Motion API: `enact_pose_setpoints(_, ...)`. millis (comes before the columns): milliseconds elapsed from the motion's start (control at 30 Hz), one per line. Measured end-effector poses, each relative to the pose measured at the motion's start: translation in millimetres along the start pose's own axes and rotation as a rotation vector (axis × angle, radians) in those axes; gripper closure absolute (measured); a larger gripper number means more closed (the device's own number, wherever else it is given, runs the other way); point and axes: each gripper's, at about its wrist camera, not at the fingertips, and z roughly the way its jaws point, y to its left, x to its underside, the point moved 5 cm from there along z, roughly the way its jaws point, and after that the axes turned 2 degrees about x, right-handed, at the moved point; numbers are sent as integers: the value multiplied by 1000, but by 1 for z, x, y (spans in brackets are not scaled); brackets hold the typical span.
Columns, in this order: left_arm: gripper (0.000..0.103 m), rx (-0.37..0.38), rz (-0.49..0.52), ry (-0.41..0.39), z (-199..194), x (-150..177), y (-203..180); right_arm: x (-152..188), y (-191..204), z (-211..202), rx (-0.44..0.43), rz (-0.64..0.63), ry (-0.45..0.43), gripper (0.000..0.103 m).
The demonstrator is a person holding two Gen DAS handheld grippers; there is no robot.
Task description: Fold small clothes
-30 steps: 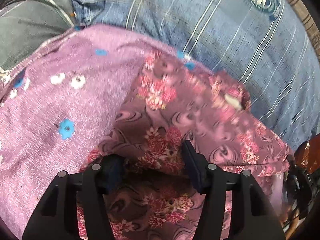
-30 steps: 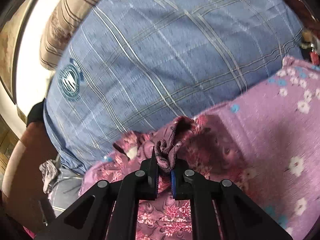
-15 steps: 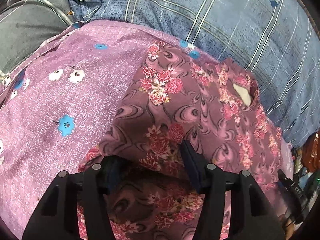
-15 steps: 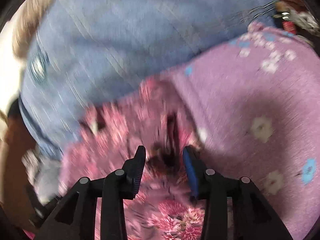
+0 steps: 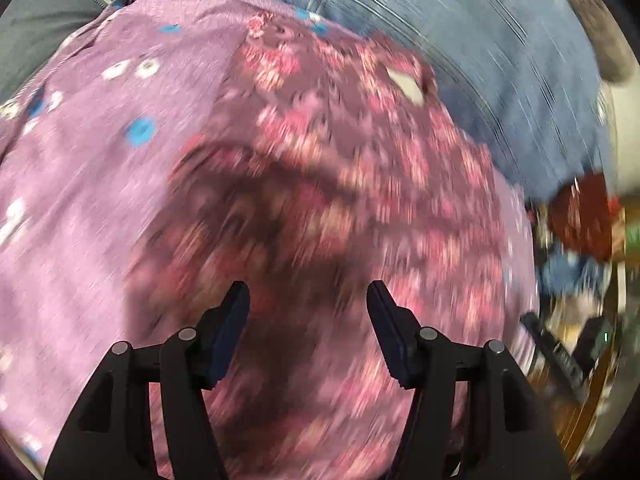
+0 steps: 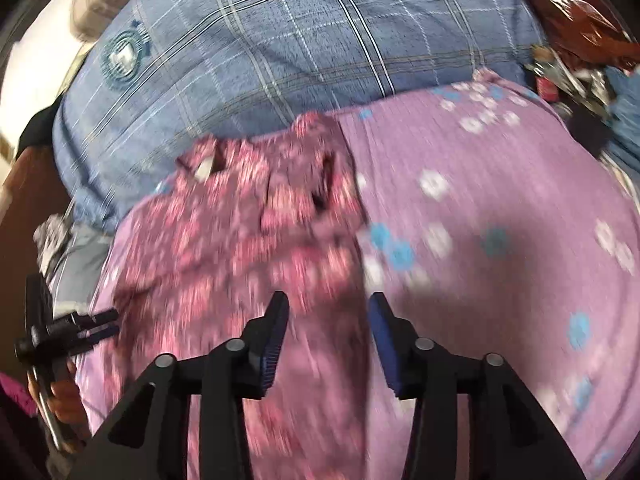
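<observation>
The small floral garment (image 6: 248, 248) lies folded on the lilac flowered cloth (image 6: 500, 240), its long side running from the near edge toward the blue checked blanket (image 6: 280, 52), with the white label at the far end. The right gripper (image 6: 328, 312) is opening, its pads clear of the fabric, whereas one second ago it pinched a bunched corner. The left gripper (image 5: 308, 300), spread and opening, now hangs above the garment with nothing between its jaws.

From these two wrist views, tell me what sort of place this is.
Probably a bedroom at home: the floral garment lies on a purple flowered sheet, against a blue checked pillow or quilt, with household clutter alongside.
</observation>
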Motion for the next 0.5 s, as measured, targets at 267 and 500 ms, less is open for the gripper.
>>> enact_pose_setpoints(267, 30, -173, 108, 39, -39, 90, 57, 95, -38, -51, -42, -54, 119, 47)
enact_pose_setpoints(500, 30, -147, 43, 161, -16, 141, 83, 153, -46, -50, -70, -68, 233, 47)
